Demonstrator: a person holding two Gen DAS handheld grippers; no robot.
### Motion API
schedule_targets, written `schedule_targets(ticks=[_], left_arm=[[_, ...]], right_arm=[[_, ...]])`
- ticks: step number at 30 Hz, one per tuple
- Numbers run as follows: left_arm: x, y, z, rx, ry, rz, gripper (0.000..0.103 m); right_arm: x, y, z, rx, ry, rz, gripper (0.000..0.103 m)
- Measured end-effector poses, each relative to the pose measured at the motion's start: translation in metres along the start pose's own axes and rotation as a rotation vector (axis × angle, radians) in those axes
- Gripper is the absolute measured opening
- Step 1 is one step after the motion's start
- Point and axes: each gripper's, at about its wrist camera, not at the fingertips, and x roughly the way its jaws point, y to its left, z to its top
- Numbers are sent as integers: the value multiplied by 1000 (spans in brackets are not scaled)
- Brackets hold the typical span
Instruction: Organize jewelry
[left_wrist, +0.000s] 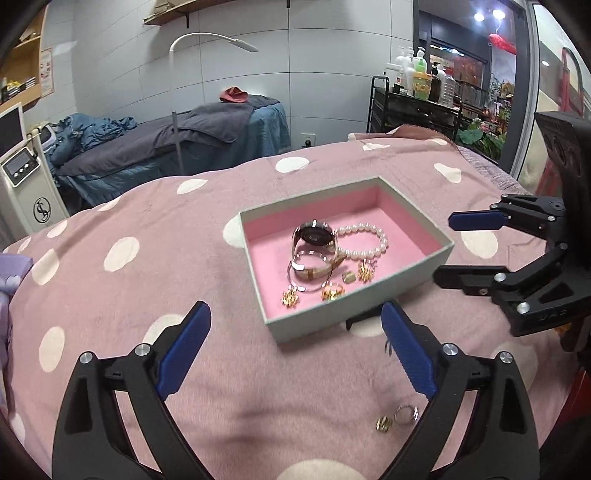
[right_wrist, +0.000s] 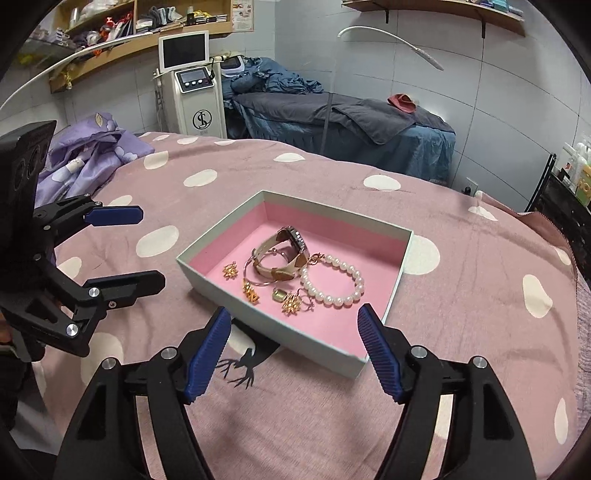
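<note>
A shallow rectangular box (left_wrist: 406, 286), pale grey-green card outside and lined with matte pink felt, is lying on a fuzzy pink bed blanket (left_wrist: 147, 280) dotted with large white spots. Inside the box, a watch (right_wrist: 290, 245) with a round dark face and a cream and tan strap is resting on its side over a thin metal bangle (right_wrist: 258, 275). Just beside it, a bracelet of round glossy pearls (right_wrist: 332, 282) is curling in a loop. Small gold earrings (right_wrist: 231, 272) with spiky, flower-like shapes and a few rings are lying scattered along the near wall of the box.

The left tongs (left_wrist: 295, 350) are hovering just short of the box with ribbed blue pads spread wide and nothing between them. The right tongs (right_wrist: 293, 350) are standing open as well, empty, their pads framing the near corner of the box without touching it.

Outside the box, on the blanket close under the left tongs, a ridged gold ring (left_wrist: 384, 423) and a silver ring (left_wrist: 406, 414) are sitting side by side.
</note>
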Motion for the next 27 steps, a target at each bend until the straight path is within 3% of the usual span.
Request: schedule_targets(ticks=[13,19,24,27], left_arm=[[-23,-2,-65,-16,39,46,93],[-30,-7,-84,-24,52,44,93],[-32,-14,-91,-10,61,24,92],[-31,-20,-92,9,69,11,86]], right_arm=[[-4,51,-48,-49,69,122,69],[8,74,-59,-91,113,163,49],[16,88,-62,-126,136,178,40],[22,94,-64,-150,149,166,33]])
